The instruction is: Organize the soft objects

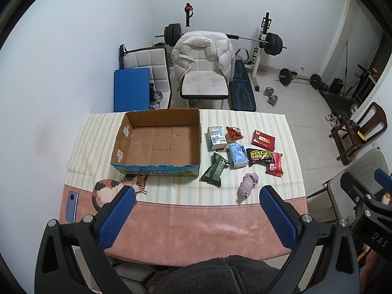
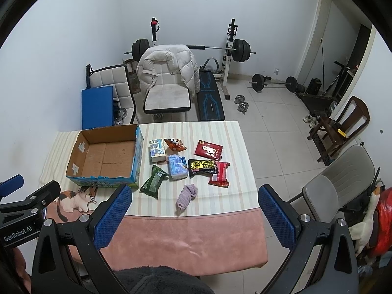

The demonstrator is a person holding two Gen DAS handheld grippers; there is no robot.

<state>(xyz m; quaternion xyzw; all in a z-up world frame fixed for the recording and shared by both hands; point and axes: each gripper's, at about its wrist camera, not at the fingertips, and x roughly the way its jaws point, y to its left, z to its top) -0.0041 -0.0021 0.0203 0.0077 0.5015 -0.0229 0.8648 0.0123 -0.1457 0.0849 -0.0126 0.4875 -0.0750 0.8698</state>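
Left wrist view. Left gripper (image 1: pixel 196 210): jaws spread wide, nothing between them, held back over the pink near edge of the table (image 1: pixel 196 230), a judged starting stance that keeps every item in sight ahead.
- Cardboard box (image 1: pixel 156 142), one: open-topped, nothing inside, ahead of the left-hand jaw; judged to be the receiving container.
- Soft packs, seven, ahead of the right-hand jaw, well clear of both pads: white tissue pack (image 1: pixel 216 137); orange snack bag (image 1: pixel 234 132); flat red pack (image 1: pixel 263 140); blue tissue pack (image 1: pixel 238 155); black shoe-wipe pack (image 1: pixel 260 156), overlapping the red wrapper (image 1: pixel 275 164); green pouch (image 1: pixel 213 169).
- Rolled lilac sock (image 1: pixel 248 183), one: nearest item, just ahead of the right-hand jaw tip.
- Phone (image 1: pixel 72 205), one: outside the left-hand jaw.
- The items lie loose beside the box, judged laid out for loading one at a time.

Right wrist view. Right gripper (image 2: pixel 194 210): jaws likewise wide apart and holding nothing, set over the table's near right corner.
- Box (image 2: pixel 105 156), one: ahead of and beyond the left-hand jaw.
- Sock (image 2: pixel 186 194), one: between the jaw lines, just ahead of the tips, nearer the left-hand one.
- Green pouch (image 2: pixel 153 182): just ahead of the left-hand jaw tip.
- Remaining six packs: farther ahead, in the span between the jaws.
- Left gripper's body shows at the left edge.
- Nothing is in the box yet.
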